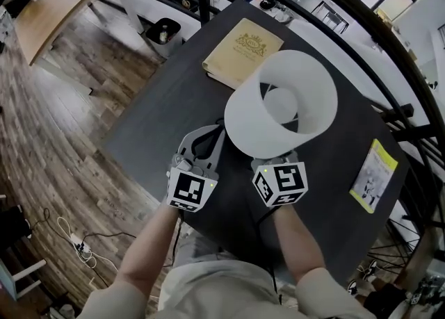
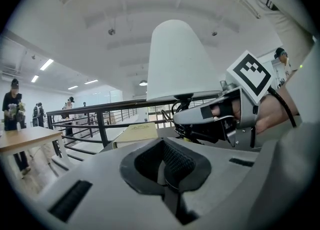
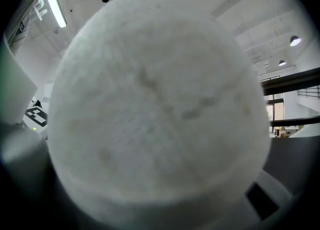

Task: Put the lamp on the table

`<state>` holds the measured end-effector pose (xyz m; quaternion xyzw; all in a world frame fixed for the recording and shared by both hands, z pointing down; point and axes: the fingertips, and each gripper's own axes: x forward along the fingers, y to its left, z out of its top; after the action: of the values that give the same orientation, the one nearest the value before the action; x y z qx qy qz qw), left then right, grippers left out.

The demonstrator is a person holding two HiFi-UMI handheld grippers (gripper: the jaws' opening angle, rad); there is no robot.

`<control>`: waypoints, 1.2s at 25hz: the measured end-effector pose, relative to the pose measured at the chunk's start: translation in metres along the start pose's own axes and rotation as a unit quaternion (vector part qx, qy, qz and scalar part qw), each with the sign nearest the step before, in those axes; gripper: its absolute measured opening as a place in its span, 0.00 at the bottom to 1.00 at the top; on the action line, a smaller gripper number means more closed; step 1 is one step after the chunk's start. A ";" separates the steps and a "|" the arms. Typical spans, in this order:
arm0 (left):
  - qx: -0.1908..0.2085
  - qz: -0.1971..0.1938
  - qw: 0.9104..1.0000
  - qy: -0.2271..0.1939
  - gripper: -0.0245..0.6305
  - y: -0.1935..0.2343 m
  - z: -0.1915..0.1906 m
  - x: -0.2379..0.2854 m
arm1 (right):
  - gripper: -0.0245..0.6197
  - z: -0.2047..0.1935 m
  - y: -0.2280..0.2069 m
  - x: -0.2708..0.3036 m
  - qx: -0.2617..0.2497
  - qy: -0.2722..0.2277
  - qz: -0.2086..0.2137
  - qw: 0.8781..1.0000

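- Head view, nearest the person: two hands each hold a gripper over the near edge of a dark table (image 1: 174,109), the marker cubes facing up.
- The left gripper (image 1: 211,132) has its jaws closed together with nothing between them. The left gripper view shows the dark pads (image 2: 176,164) meeting.
- The right gripper (image 1: 277,161) reaches under the lamp's shade. From the left gripper view its jaws (image 2: 186,119) are clamped on the lamp's lower part just beneath the shade, among black wire loops.
- The lamp (image 1: 281,102) is held upright over the middle of the table, its white shade opening toward the head camera. I cannot tell whether its base touches the tabletop. The shade (image 3: 155,113) fills the right gripper view.
- Beyond the lamp, a tan book (image 1: 243,52) lies flat near the far edge.
- A yellow leaflet (image 1: 374,175) lies near the table's right edge, well apart from the lamp.
- A black railing (image 1: 334,29) curves behind the table.
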<state>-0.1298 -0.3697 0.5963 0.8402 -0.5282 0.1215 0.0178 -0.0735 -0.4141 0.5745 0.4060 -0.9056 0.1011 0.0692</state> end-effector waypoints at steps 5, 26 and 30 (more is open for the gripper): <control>-0.009 0.003 1.000 0.004 0.04 -0.003 -0.006 -0.004 | 0.18 0.001 0.003 -0.002 -0.010 -0.014 -0.003 1.000; -0.017 0.020 1.000 0.007 0.04 -0.024 0.012 -0.050 | 0.19 -0.012 -0.011 -0.073 -0.025 0.008 -0.043 0.999; -0.024 0.023 0.999 0.006 0.04 -0.030 0.028 -0.067 | 0.19 -0.002 -0.014 -0.107 -0.030 0.018 -0.054 0.998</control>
<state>-0.1258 -0.3016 0.5574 0.8264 -0.5500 0.1144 0.0385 0.0077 -0.3457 0.5558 0.4505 -0.8835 0.0770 0.1030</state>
